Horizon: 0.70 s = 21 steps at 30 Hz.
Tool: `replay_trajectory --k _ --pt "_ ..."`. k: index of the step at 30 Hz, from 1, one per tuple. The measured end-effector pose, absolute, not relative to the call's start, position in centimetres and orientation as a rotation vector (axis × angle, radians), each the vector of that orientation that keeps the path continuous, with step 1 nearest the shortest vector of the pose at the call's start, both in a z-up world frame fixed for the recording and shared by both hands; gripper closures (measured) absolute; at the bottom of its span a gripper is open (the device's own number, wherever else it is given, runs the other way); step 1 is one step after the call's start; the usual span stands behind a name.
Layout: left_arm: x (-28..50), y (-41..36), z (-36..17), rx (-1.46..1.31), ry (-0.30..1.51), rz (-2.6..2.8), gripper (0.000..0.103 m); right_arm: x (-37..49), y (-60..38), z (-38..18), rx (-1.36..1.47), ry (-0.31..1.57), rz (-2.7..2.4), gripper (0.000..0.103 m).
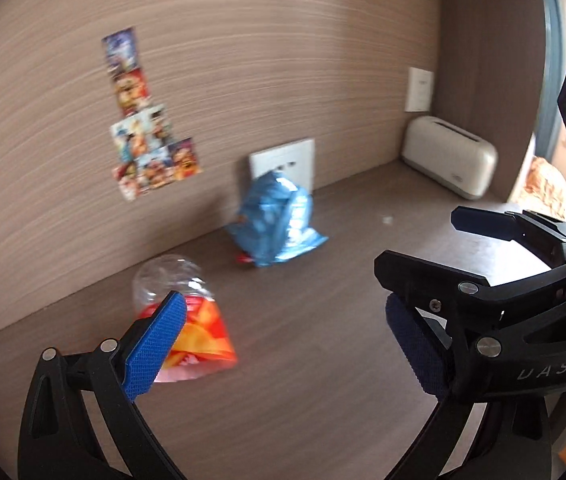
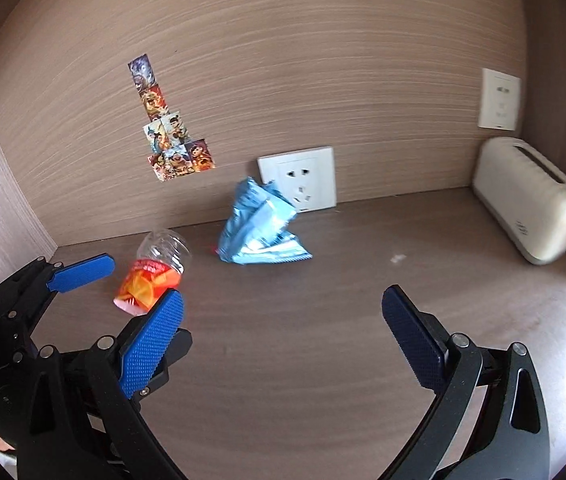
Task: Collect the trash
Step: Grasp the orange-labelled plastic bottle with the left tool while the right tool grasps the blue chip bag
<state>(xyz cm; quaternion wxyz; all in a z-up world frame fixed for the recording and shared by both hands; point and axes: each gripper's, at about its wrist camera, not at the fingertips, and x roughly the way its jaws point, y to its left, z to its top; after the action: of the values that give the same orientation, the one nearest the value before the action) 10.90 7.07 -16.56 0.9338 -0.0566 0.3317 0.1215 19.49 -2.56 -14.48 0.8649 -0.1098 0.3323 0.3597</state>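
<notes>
A clear plastic bottle with a red-orange label (image 1: 191, 320) (image 2: 155, 276) lies on the brown desk at the left. A crumpled blue wrapper (image 1: 277, 220) (image 2: 261, 228) stands against the back wall by a socket. My left gripper (image 1: 283, 344) is open and empty, its left finger in front of the bottle; it also shows at the left of the right wrist view (image 2: 131, 284). My right gripper (image 2: 283, 340) is open and empty, short of the wrapper; it also shows at the right of the left wrist view (image 1: 419, 240).
A white wall socket (image 2: 303, 180) sits behind the wrapper. A cream toaster-like box (image 2: 531, 200) (image 1: 449, 158) stands in the back right corner under a second white wall plate (image 2: 499, 98). Picture stickers (image 2: 167, 128) are on the back wall. Wood panels enclose left and right.
</notes>
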Motion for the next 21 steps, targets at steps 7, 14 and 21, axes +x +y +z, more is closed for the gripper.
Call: replay_trajectory --k 7,14,21 --pt "12.0 12.5 -18.4 -0.161 0.715 0.356 0.005 22.1 3.5 -16.6 -0.251 0.725 0.774 0.004" --pt "13.7 16.8 -20.5 -0.244 0.801 0.397 0.005 26.3 7.7 -18.9 -0.254 0.785 0.735 0.004" --pt "14.4 18.3 -22.4 -0.292 0.852 0.393 0.031 28.5 9.3 -20.7 -0.241 0.863 0.734 0.034"
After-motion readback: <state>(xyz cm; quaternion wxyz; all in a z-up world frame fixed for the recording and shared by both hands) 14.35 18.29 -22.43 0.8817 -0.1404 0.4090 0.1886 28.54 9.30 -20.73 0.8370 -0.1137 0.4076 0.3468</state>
